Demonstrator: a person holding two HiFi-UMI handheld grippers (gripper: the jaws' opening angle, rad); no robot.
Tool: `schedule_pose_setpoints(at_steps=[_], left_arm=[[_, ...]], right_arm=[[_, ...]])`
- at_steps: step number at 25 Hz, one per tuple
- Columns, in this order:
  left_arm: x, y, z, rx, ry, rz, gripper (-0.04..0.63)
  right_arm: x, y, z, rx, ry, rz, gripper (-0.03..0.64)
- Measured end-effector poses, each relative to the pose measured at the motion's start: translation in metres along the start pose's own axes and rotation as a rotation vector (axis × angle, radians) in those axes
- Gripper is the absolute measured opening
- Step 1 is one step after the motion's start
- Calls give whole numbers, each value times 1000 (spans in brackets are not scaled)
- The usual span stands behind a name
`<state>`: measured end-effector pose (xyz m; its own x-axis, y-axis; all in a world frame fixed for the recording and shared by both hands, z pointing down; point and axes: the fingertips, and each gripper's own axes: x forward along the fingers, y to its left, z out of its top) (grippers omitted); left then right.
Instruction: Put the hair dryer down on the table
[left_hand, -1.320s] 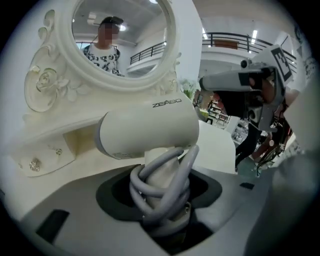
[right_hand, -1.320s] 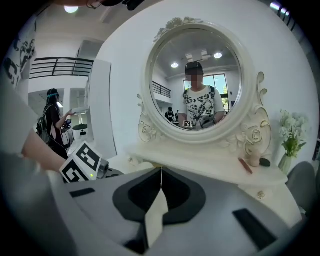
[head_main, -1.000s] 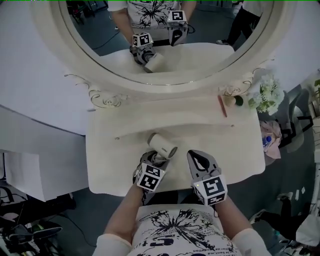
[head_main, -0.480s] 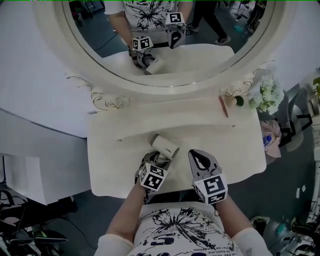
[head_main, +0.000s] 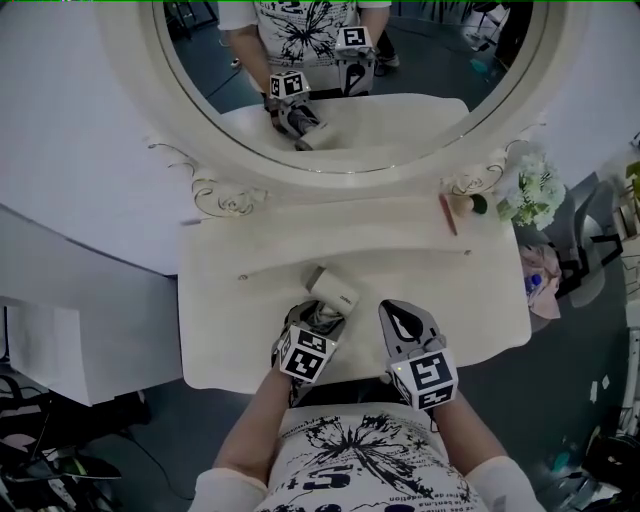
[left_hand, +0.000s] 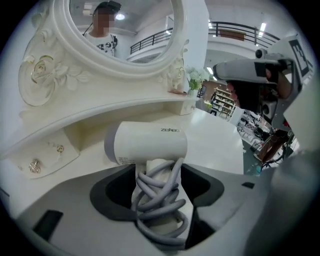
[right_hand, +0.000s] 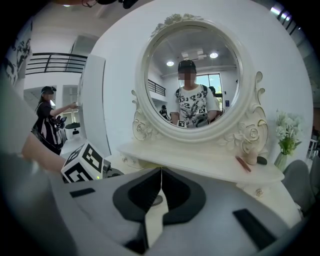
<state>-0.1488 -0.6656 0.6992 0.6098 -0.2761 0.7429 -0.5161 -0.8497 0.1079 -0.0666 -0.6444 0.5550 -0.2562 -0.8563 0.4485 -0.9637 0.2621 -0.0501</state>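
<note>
- My left hand-held gripper (left_hand: 159, 172) is opening its jaws. The handle of the white plastic hair dryer (left_hand: 147, 142), wrapped in its grey cord, stands between them, released rather than clamped.
- Over the last second the hair dryer has hardly shifted. Its barrel lies just ahead of the left jaws, on the cream desk (head_main: 450, 290).
- Judgement: the set-down is nearly complete; only drawing the left hand-held gripper back remains.
- My right hand-held gripper (right_hand: 161, 172) has stayed just right of the left one, jaws clenched together on nothing.
- Count: one hair dryer, two hand-held grippers, one oval white-framed mirror (head_main: 205, 175) beyond both, one bunch of white flowers (head_main: 535, 190) far right.
</note>
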Motion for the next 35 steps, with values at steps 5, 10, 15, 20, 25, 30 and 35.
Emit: schedule_pose_setpoints(at_steps=[5, 10, 15, 20, 25, 30, 35], left_arm=[[-33, -2, 28, 6, -125, 58, 250], [-76, 4, 61, -41, -283, 124, 55], [-117, 6, 95, -47, -447, 135, 21], [-161, 9, 121, -34, -575, 155, 21], [-205, 9, 141, -17, -669, 167, 21], [-242, 12, 149, -13, -781, 204, 21], [-255, 15, 151, -6, -834, 221, 21]], right_arm=[[-7, 3, 1, 2, -11, 4, 18], [-15, 11, 9, -5, -37, 12, 18], [-25, 8, 29, 48, -100, -1, 17], [-32, 13, 55, 8, -165, 10, 17], [-41, 16, 76, 0, -237, 22, 17], [-50, 21, 93, -18, -325, 44, 17], [-53, 27, 104, -45, -368, 51, 17]])
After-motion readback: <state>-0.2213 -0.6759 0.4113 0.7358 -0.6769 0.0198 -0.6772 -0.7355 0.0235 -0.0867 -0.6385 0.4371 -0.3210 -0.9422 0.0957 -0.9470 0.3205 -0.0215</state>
